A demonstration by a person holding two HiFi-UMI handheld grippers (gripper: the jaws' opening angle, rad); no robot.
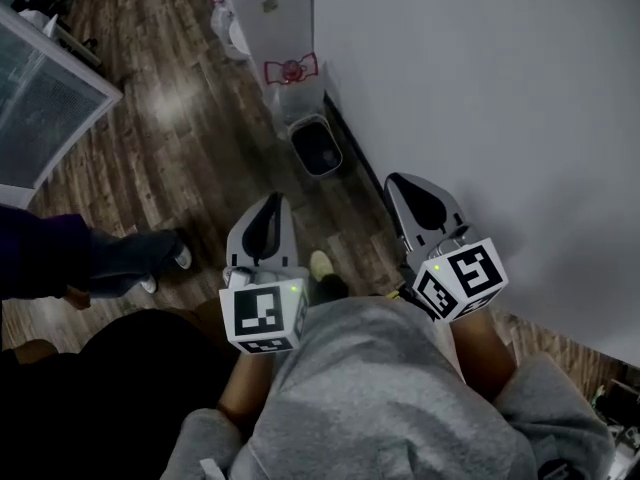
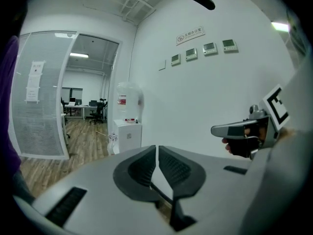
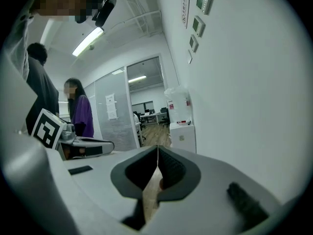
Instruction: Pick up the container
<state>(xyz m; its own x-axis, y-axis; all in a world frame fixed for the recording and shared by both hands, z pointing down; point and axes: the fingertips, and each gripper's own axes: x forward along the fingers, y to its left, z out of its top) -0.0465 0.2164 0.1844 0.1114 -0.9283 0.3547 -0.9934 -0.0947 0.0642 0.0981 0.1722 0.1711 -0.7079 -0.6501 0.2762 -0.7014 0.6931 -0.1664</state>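
Head view, standing position.
- Plain white wall [image 1: 480, 98]: fills frame from 12 to 4 o'clock.
- Dark wood-plank floor [image 1: 170, 138]: 9 to 12 o'clock.
- Tall white box cabinet [image 1: 270, 13]: against the wall at 12 o'clock.
- Dark grey open-top rectangular container [image 1: 316, 148]: on the floor at the wall's foot, just below the cabinet, at 1 o'clock from the left gripper [image 2: 157, 153] and 11 o'clock from the right gripper [image 3: 157, 155], well apart from both.
- Both claws clenched, pads together, nothing between them.
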